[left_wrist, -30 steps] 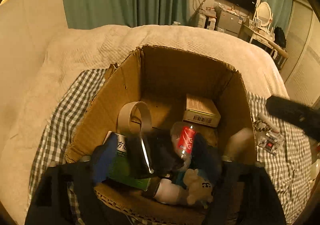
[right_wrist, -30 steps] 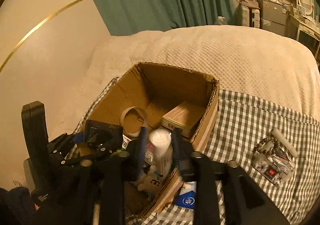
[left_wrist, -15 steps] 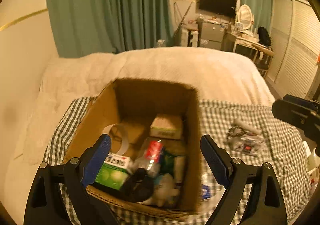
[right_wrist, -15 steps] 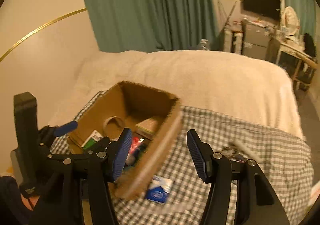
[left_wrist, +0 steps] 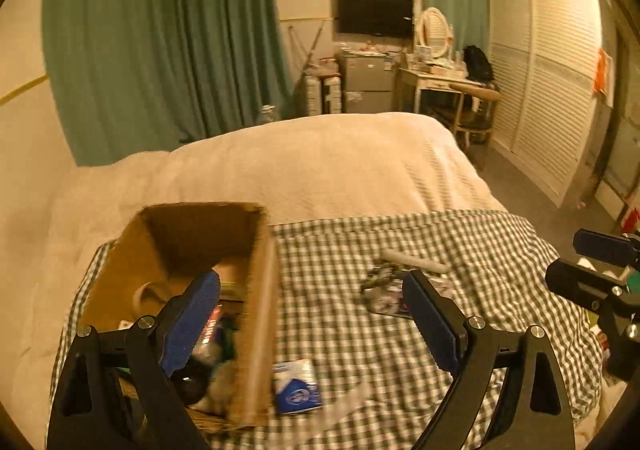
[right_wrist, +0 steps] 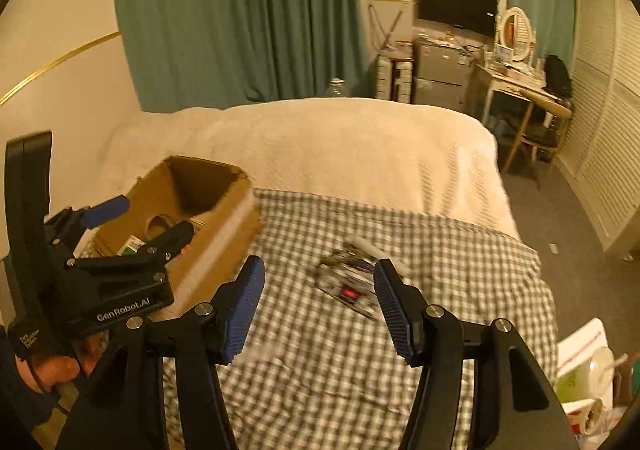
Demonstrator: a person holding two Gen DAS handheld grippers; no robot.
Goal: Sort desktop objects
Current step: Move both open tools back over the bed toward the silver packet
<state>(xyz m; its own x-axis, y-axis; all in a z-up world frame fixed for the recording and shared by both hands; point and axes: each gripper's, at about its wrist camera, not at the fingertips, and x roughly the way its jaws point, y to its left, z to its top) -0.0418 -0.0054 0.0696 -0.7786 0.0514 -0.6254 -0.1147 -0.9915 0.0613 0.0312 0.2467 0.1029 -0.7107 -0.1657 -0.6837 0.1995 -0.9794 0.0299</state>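
Note:
A cardboard box (left_wrist: 260, 290) holding several small items stands on the left of a checked cloth (left_wrist: 360, 330); it also shows in the right wrist view (right_wrist: 224, 217). A crinkled packet (left_wrist: 384, 296) with a white stick (left_wrist: 412, 260) lies on the cloth, also in the right wrist view (right_wrist: 348, 286). A blue-and-white packet (left_wrist: 298, 390) lies beside the box. My left gripper (left_wrist: 312, 326) is open and empty, raised above the box's right wall. My right gripper (right_wrist: 320, 310) is open and empty, above the cloth short of the crinkled packet.
The cloth lies on a cream bed cover (left_wrist: 300, 165). Green curtains (left_wrist: 160, 49) and a wall are behind. A desk, fridge and TV stand at the back right. The right gripper shows at the right edge of the left wrist view (left_wrist: 600, 282). Clutter sits at the bed's right (right_wrist: 588, 378).
Both grippers have opened, let go of items in the box, and lifted up and back to the right. The box now sits lower left in both views.

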